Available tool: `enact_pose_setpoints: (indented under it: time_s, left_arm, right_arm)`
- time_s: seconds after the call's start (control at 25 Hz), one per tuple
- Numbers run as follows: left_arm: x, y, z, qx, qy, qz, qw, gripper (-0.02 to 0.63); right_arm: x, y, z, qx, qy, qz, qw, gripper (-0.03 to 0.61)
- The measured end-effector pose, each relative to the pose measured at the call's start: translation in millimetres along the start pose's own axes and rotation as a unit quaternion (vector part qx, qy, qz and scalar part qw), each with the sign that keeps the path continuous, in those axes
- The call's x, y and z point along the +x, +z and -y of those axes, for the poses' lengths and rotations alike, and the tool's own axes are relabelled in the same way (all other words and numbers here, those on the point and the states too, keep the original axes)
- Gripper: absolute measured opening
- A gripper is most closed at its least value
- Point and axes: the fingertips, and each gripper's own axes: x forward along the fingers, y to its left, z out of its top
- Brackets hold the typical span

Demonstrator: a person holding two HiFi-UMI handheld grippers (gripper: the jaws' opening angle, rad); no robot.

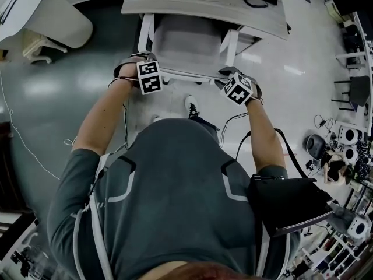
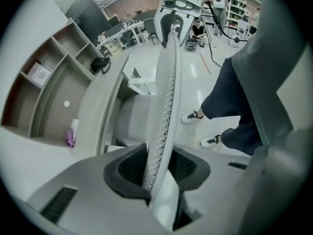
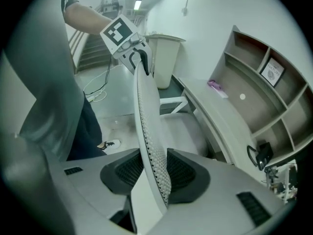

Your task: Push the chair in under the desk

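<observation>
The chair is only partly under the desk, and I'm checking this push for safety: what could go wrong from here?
The armrest sits right at the desk edge; it may catch there rather than slide under. The left gripper and right gripper clamp only the thin backrest, so an uneven push might swivel the chair or slip a grip.

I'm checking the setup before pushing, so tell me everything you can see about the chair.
The chair is pale grey-white and plastic-looking, with a wide seat and white side frames. Its thin perforated backrest stands upright. The seat sits partly under the desk. The left claw and right claw each clamp the backrest's top edge, one near each end.
</observation>
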Motion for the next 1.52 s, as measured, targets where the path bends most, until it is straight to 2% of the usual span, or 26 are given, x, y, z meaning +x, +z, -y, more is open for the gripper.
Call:
enact_pose_setpoints:
  time_s: [0.12, 0.28, 0.48, 0.64, 0.88, 1.12, 1.52]
  left_arm:
    - [0.0, 1.6, 0.5, 0.002, 0.001, 0.005, 1.0000, 0.122]
    - [0.7, 0.5, 4.4, -0.006, -0.018, -0.005, 0.9998, 0.117]
    - [1.8, 3.5, 2.5, -0.005, 0.002, 0.012, 0.9999, 0.121]
    - [3.8, 8.3, -8.9, -0.009, 0.006, 0.014, 0.9998, 0.126]
    - [11.6, 12.2, -26.8, -0.021, 0.036, 0.019, 0.9989, 0.138]
    - [14.2, 12.3, -44.8, -0.032, 0.024, 0.010, 0.9991, 0.140]
    - [30.5, 24.2, -96.4, -0.038, 0.056, 0.009, 0.9977, 0.146]
  right_arm:
    - [-0.3, -1.7, 1.0, 0.002, -0.001, -0.001, 1.000, 0.160]
    - [2.4, -3.2, 1.9, 0.006, -0.005, -0.006, 1.000, 0.161]
    - [3.1, -4.7, 6.3, 0.007, -0.013, -0.007, 1.000, 0.166]
    - [3.5, -5.4, 20.0, 0.012, -0.028, -0.004, 1.000, 0.170]
    - [8.4, -3.6, 40.0, 0.012, -0.039, -0.004, 0.999, 0.173]
    - [10.0, 2.8, 58.6, 0.006, -0.038, 0.004, 0.999, 0.173]
    - [18.9, 6.8, 114.2, -0.002, -0.041, 0.006, 0.999, 0.172]
